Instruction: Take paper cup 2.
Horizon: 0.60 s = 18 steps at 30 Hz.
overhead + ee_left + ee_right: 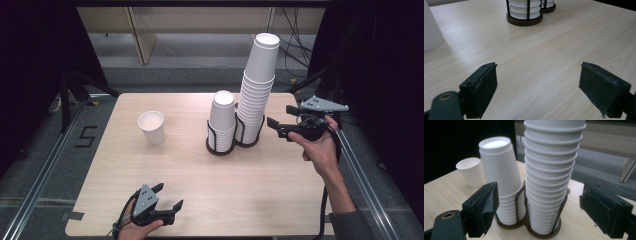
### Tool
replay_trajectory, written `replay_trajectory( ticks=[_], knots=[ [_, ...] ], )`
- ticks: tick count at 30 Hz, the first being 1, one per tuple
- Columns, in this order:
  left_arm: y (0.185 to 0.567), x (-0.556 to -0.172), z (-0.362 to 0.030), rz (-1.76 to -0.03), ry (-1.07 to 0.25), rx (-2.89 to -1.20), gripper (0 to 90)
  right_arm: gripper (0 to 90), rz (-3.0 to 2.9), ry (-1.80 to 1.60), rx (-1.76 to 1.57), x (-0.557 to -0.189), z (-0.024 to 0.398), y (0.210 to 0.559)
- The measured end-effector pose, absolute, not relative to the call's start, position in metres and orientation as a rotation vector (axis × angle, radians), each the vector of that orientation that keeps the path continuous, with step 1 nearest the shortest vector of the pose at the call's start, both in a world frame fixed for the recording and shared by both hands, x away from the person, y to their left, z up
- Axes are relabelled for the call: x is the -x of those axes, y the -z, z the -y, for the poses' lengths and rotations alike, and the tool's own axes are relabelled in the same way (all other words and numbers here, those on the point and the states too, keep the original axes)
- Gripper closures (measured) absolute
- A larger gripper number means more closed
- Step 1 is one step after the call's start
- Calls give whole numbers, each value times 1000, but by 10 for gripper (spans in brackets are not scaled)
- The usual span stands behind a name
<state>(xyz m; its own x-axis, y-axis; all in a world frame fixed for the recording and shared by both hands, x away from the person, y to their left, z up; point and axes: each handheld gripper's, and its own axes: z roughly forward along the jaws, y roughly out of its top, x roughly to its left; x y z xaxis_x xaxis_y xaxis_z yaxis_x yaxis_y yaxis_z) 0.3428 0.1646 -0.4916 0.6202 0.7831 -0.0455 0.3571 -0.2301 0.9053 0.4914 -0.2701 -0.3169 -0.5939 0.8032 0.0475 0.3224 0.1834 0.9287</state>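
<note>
Right gripper (280, 120): jaws wide apart, nothing between them, held above the table (165, 180) at 3 o'clock of the tall cup stack (257, 90)
Left gripper (169, 196): jaws spread, empty, low at the table's 6 o'clock edge
Tall cup stack: upside-down cups in a black holder, touching the short cup stack (222, 122) at its 9 o'clock
Single cup (151, 127): upright, at 9 o'clock of both stacks, well apart
</note>
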Motion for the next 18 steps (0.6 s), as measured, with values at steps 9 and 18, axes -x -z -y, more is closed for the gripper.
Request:
replay_trajectory(
  ticks=[9, 18],
  knots=[
    [492, -343, -164, -917, -524, -1832, 142, 158, -1966, -1393, -1004, -513, 266, 277],
    [492, -343, -164, -907, -516, -1834, 142, 158, -1946, -1408, -1033, -529, 258, 252]
  ],
)
